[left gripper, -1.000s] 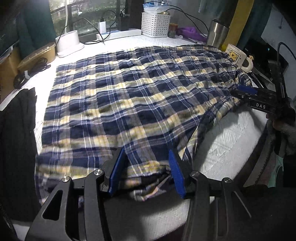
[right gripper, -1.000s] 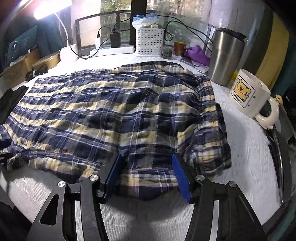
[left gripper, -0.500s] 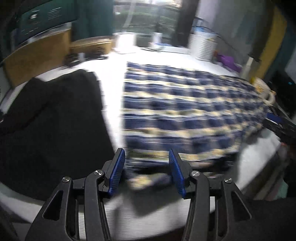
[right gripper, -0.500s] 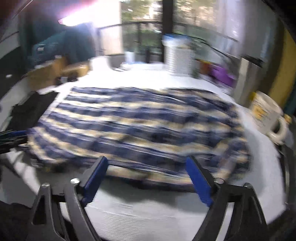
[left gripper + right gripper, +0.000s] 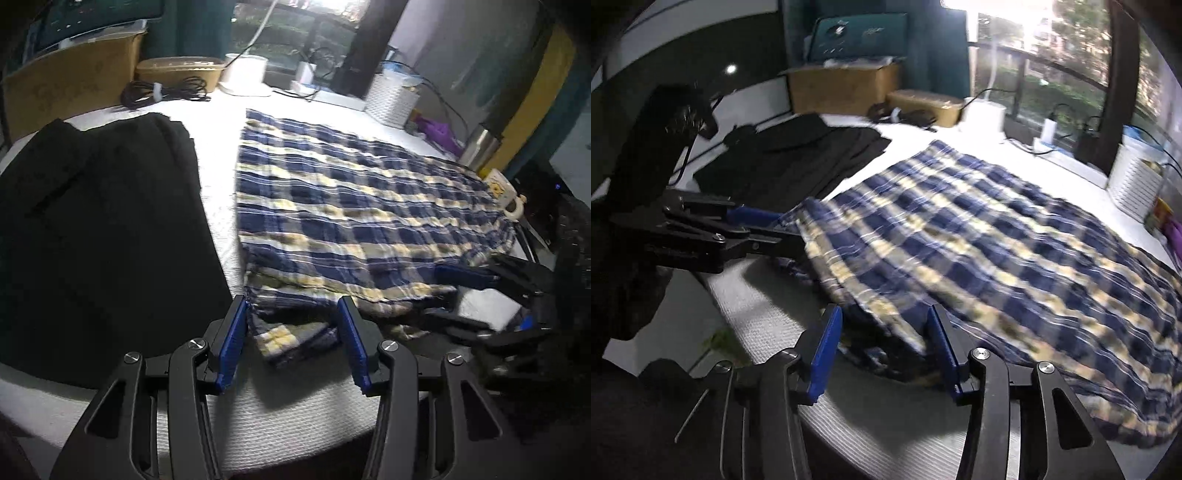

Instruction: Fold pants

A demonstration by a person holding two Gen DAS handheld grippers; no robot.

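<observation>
Black garment (image 5: 92,229), matte & soft, lies flat far left on the white textured table cover (image 5: 295,413), which has a fine woven grain. Behind it: a brown cardboard box (image 5: 70,81), a tan oblong container (image 5: 181,70) w/ a coil of black cable (image 5: 162,92) in front, then a white round base (image 5: 245,75) by the window.

Plaid pants (image 5: 351,206), thin crinkly cloth in navy, pale yellow & white checks, are spread over the middle of the table, running back & to the right. Near corner is doubled over, a small flap poking out toward the edge.

Left gripper (image 5: 291,332): black arms w/ blue flat pads, jaws closing, that near corner flap between them; pads don't look pressed on the cloth yet. Right gripper (image 5: 882,343), same build, sits further right along the near hem, jaws closing too, w/ a bunched, shadowed fold of the pants between the pads, not clearly pinched. Right wrist view is motion-blurred, so cloth detail there is soft. Each view shows the other gripper at the hem.

Right side, back: white slotted basket (image 5: 393,98), something purple (image 5: 437,131), a steel tumbler (image 5: 480,146), then a white mug (image 5: 504,192) w/ a yellow cartoon, just beside the pants' far right end.
</observation>
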